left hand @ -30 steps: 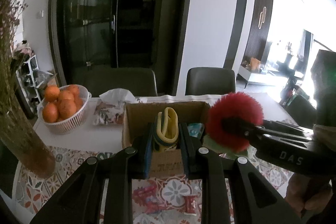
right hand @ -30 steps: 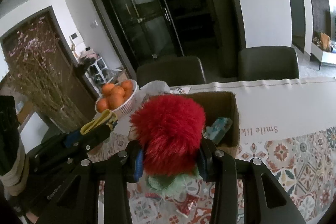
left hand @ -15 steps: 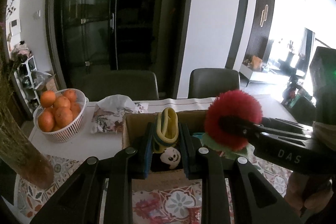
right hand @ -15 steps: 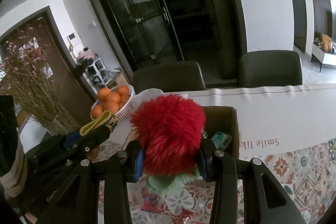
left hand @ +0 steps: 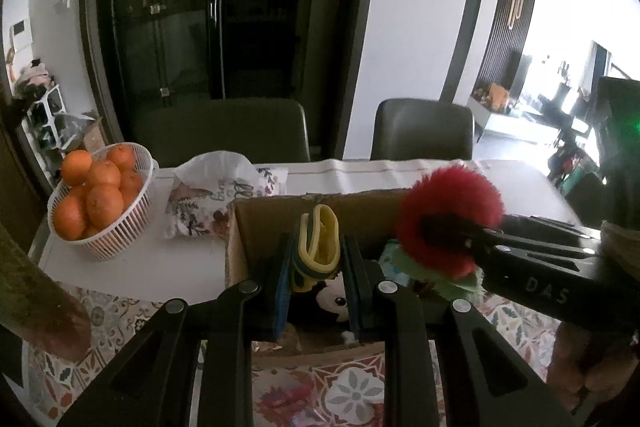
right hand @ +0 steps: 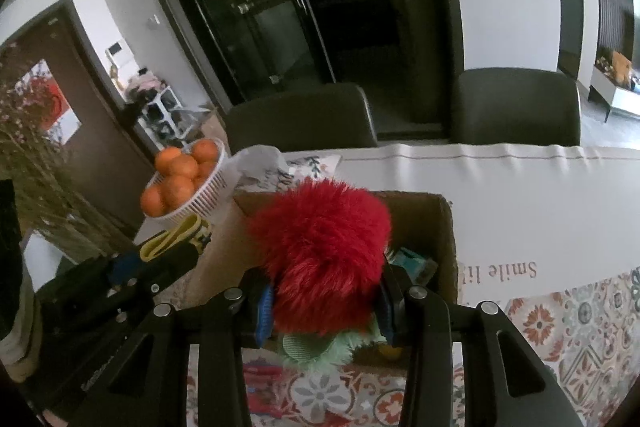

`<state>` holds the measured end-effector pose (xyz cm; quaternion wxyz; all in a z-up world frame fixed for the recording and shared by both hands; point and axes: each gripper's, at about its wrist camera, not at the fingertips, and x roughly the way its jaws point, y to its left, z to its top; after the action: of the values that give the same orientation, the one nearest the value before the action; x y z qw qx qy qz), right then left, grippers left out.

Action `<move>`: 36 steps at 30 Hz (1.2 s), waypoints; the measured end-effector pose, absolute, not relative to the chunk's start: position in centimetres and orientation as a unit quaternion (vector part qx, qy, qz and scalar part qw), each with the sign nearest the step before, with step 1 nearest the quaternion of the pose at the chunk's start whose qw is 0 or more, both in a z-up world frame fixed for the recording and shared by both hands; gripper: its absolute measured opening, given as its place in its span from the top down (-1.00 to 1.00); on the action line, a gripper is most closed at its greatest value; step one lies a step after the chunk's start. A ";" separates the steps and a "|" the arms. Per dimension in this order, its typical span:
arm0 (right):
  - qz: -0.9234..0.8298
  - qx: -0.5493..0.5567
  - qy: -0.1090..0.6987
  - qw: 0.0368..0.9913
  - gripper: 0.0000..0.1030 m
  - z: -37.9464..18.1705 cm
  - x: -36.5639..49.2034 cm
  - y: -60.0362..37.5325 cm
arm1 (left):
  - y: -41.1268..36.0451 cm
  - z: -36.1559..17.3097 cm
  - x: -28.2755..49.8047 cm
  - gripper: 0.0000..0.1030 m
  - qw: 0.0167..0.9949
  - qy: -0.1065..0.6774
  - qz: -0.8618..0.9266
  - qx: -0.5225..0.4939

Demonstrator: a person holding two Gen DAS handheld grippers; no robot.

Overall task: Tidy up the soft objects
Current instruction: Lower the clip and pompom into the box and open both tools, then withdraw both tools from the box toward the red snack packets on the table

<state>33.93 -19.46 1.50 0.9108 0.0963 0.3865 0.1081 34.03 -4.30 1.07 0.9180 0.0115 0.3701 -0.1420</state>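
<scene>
**Two soft toys held over a box**

A dining table (left hand: 132, 267) before dark chairs carries a cardboard box (left hand: 240, 247). The left gripper (left hand: 316, 291) has its jaws closed on a yellow toy (left hand: 318, 247); the right gripper (right hand: 324, 311) has its jaws closed on a red toy (right hand: 320, 251). Both hang above the box, beyond the jaws. Released too near the rim, a toy could tumble out. An orange basket (left hand: 120, 227) and a tissue pack (left hand: 216, 199) sit left of the box, clear of both jaws.

My left gripper (left hand: 316, 267) has its jaws drawn in tight on what it holds, fingers pointing forward and level. My right gripper (right hand: 326, 301) is likewise clamped shut on its load, sitting just beside the left and angled in toward it from the right.
</scene>
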 end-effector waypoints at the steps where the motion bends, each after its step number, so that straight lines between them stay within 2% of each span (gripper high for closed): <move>1: 0.106 0.095 0.391 0.909 0.20 1.2 34.3 -19.5 | -4.4 0.8 34.3 0.54 0.917 0.374 -0.141 0.014; 14: 0.090 0.092 0.434 0.892 0.14 -2.1 37.2 -20.3 | -5.4 -2.2 37.3 0.48 0.902 0.407 -0.139 0.035; 16: 0.091 0.092 0.440 0.889 0.07 -2.5 37.5 -20.3 | -5.3 -2.5 37.4 0.41 0.901 0.410 -0.140 0.034; 19: 0.087 0.096 0.447 0.885 -0.31 -3.0 37.7 -20.4 | -5.3 -2.6 37.5 0.20 0.899 0.413 -0.141 0.032; 31: 0.049 0.101 0.419 0.901 -0.33 -1.7 35.8 -21.0 | -4.4 -1.3 35.1 -0.10 0.902 0.413 -0.124 0.035; 36: 0.034 0.085 0.401 0.911 -0.33 -0.5 34.0 -20.6 | -3.7 -0.3 33.3 -0.31 0.905 0.409 -0.110 0.040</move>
<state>33.98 -20.60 -0.54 0.9113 0.0851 0.4014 0.0343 33.31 -3.74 -0.30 0.9052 0.0404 0.4085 -0.1100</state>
